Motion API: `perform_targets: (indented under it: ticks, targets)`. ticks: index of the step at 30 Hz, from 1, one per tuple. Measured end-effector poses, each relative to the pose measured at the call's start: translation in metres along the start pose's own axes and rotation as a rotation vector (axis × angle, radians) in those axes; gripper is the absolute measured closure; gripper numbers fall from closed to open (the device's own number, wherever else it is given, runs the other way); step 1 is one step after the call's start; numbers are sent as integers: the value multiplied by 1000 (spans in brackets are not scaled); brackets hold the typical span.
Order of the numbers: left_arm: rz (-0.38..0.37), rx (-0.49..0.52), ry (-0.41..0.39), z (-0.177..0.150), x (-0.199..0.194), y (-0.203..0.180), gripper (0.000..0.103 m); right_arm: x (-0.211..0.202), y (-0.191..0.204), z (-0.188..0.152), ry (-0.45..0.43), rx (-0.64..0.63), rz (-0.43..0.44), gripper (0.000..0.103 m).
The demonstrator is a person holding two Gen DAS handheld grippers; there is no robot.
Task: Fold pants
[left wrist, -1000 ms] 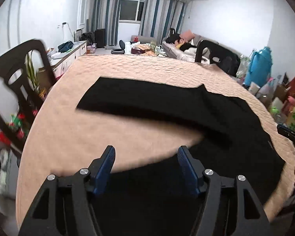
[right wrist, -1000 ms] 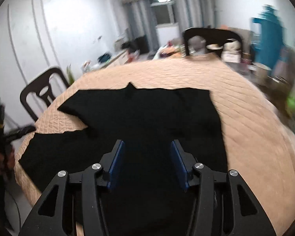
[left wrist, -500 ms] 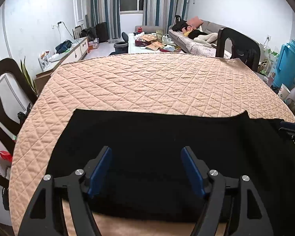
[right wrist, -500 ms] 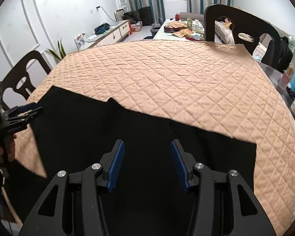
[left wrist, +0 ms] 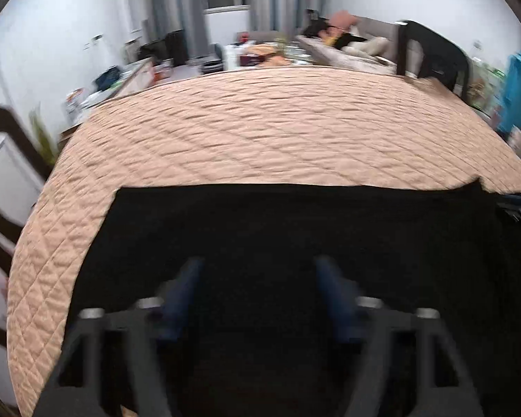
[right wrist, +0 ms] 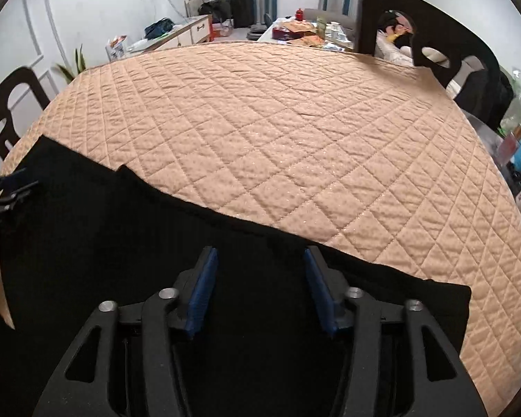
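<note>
The black pants (left wrist: 295, 229) lie flat along the near side of the peach quilted table cover (left wrist: 260, 121). In the blurred left wrist view my left gripper (left wrist: 258, 267) hangs over them near their left end, its jaws apart and closing, with only flat cloth below. In the right wrist view the pants (right wrist: 104, 229) run as a slanted band. My right gripper (right wrist: 260, 253) sits just inside their far edge, its jaws also apart and closing over flat cloth. Each gripper shows at the edge of the other's view: the right gripper (left wrist: 517, 205), the left gripper (right wrist: 7, 191).
Dark chairs stand around the table: one chair (right wrist: 434, 24) at the far right, another chair (right wrist: 7, 111) at the left. The bare quilted cover (right wrist: 295, 121) stretches beyond the pants. Behind it are a low cabinet, a cluttered table and a sofa.
Both grippers have come down and drawn nearer to the pants. The pants, spread wide with a leg out a second ago, now lie as one band along the near edge.
</note>
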State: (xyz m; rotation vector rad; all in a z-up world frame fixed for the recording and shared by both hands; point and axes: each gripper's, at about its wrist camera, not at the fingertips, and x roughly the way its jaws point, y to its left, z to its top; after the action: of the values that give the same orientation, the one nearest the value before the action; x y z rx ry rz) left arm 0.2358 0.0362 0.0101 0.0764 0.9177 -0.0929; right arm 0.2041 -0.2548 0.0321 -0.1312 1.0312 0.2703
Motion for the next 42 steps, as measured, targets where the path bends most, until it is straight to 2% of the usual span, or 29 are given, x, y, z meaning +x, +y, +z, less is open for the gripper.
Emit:
perform_targets:
  ticks: [1, 2, 4, 7, 10, 13, 17, 20, 22, 24, 27, 30, 32, 33, 34, 35, 36, 37, 38, 40, 42]
  targets:
    - [7, 25, -7, 0, -2, -7, 84, -1, 2, 1, 4, -2, -4, 85]
    - [-2, 42, -2, -1, -4, -14, 98, -2, 6, 1, 7, -13, -17, 91]
    - [25, 44, -4, -3, -7, -20, 99, -6, 12, 0, 12, -24, -40, 95]
    - [2, 10, -32, -11, -24, -18, 99, -21, 18, -6, -24, -16, -33, 96]
    - [7, 8, -93, -22, -61, -16, 99, -55, 22, -17, -96, -21, -8, 96]
    - [-32, -19, -183, -36, -111, -6, 99, -103, 30, -38, -186, -26, 43, 96]
    - [-80, -36, -324, -85, -186, -6, 99, -164, 39, -82, -307, -24, 109, 97]
    - [-96, -40, -379, -133, -221, -11, 99, -204, 45, -135, -379, -30, 129, 97]
    - [-115, -45, -382, -169, -230, -15, 99, -219, 47, -178, -396, -10, 131, 99]
    - [-153, -63, -352, -201, -226, -16, 98, -218, 45, -210, -384, 26, 138, 99]
    - [-196, -99, -295, -239, -218, -18, 98, -198, 35, -261, -330, 122, 167, 99]
    - [-199, -124, -268, -262, -219, -15, 98, -181, 30, -291, -270, 181, 196, 99]
    - [-204, -162, -261, -270, -226, -8, 92, -182, 27, -308, -283, 229, 196, 95]
    - [-186, -184, -267, -271, -232, -5, 87, -185, 24, -315, -299, 263, 211, 88]
    - [-180, -198, -278, -269, -236, -2, 72, -190, 19, -320, -326, 302, 233, 84]
    - [-186, -211, -292, -266, -240, 2, 55, -191, 10, -319, -348, 337, 250, 76]
    - [-189, -225, -310, -260, -244, 5, 48, -191, 1, -318, -370, 372, 262, 65]
    - [-178, -232, -319, -251, -245, 5, 39, -194, -5, -320, -399, 414, 269, 60]
    - [-162, -219, -320, -239, -244, 1, 36, -195, -11, -322, -417, 437, 269, 56]
    - [-136, -150, -309, -214, -235, -11, 32, -193, -21, -319, -431, 491, 247, 56]
    - [-112, -118, -269, -190, -211, -24, 31, -189, -26, -312, -430, 530, 227, 56]
